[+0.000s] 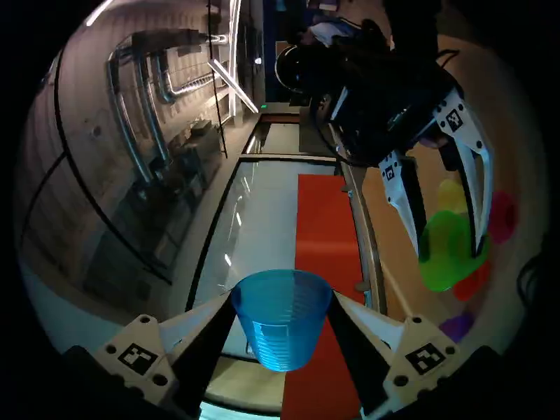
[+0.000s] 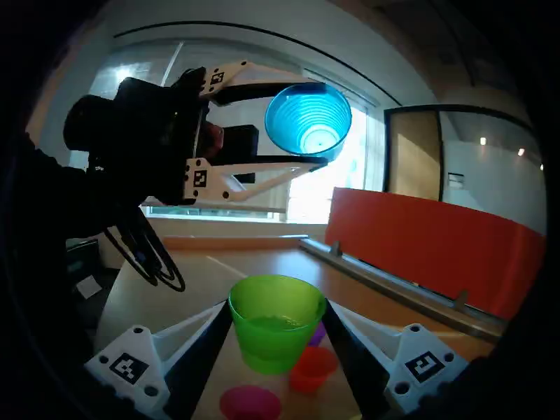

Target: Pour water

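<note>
A blue translucent cup [image 1: 281,322] sits between the fingers of my left gripper [image 1: 281,301], which is shut on it. In the right gripper view that left gripper [image 2: 318,122] is up high, holding the blue cup [image 2: 308,119] on its side with the mouth facing the camera; the cup looks empty. My right gripper [image 2: 277,308] is shut on a green cup [image 2: 276,329], upright above the wooden table [image 2: 203,280], with what looks like liquid inside. The left gripper view shows the right gripper [image 1: 451,252] and green cup [image 1: 448,248] to the right.
Small cups stand on the table under the green one: an orange cup [image 2: 313,367], a pink cup [image 2: 250,404] and a purple cup [image 2: 316,334]. An orange partition [image 2: 434,238] with a rail runs along the table's right side. A bright window lies behind.
</note>
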Demonstrator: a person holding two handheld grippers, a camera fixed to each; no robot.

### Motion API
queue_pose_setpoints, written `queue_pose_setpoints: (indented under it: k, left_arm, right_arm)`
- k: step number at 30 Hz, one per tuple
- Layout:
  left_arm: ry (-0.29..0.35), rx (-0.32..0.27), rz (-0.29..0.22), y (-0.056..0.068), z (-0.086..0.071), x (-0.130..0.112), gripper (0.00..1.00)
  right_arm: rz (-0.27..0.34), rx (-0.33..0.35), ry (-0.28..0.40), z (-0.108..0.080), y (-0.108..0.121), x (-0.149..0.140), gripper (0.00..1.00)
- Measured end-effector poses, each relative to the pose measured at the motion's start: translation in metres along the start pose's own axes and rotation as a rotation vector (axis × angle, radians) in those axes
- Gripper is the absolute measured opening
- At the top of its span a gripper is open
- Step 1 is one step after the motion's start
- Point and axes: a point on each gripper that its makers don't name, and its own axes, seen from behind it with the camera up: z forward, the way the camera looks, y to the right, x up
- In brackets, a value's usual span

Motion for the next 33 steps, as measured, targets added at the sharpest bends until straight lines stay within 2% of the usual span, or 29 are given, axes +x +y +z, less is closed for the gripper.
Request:
queue_pose_setpoints:
  k: [6,13,27,33]
  left_arm:
    - [-0.025,-0.012,-0.176,0.010,-0.001,-0.008,0.87]
    - [-0.043,-0.014,-0.376,0.013,-0.003,-0.015,0.87]
    - [-0.074,-0.013,-0.704,0.015,-0.010,-0.027,0.87]
    - [-0.088,-0.012,-0.862,0.013,-0.009,-0.033,0.87]
  right_arm:
    - [0.001,-0.003,0.002,-0.001,0.001,0.002,0.92]
    - [0.000,-0.004,0.004,-0.001,0.000,0.004,0.92]
    - [-0.001,-0.013,0.004,-0.003,-0.001,0.009,0.92]
    - [-0.002,-0.017,0.004,-0.003,-0.002,0.010,0.92]
